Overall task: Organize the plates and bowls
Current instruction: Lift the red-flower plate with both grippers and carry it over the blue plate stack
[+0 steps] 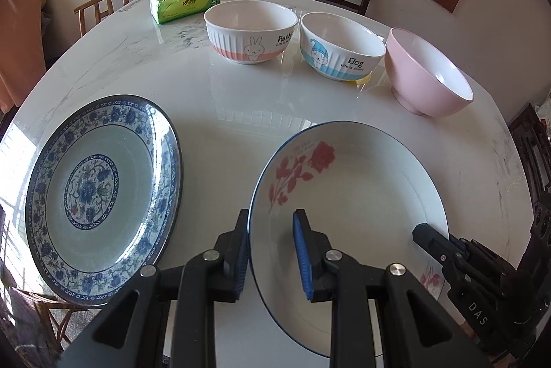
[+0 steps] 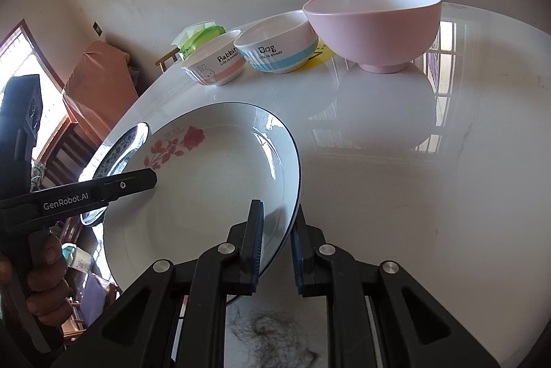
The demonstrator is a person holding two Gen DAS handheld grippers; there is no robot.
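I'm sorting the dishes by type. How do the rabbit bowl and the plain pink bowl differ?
The rabbit bowl is white with ribbed sides, a pink band, a cartoon rabbit and lettering; the pink bowl is plain pink outside, without print. The pink bowl stands on a distinct foot; the rabbit bowl's base is low. Both sit upright, empty, on the table.

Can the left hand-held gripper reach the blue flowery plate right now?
Probably not yet: the left hand-held gripper straddles the rose plate rim. The blue floral plate lies unobstructed beside it.
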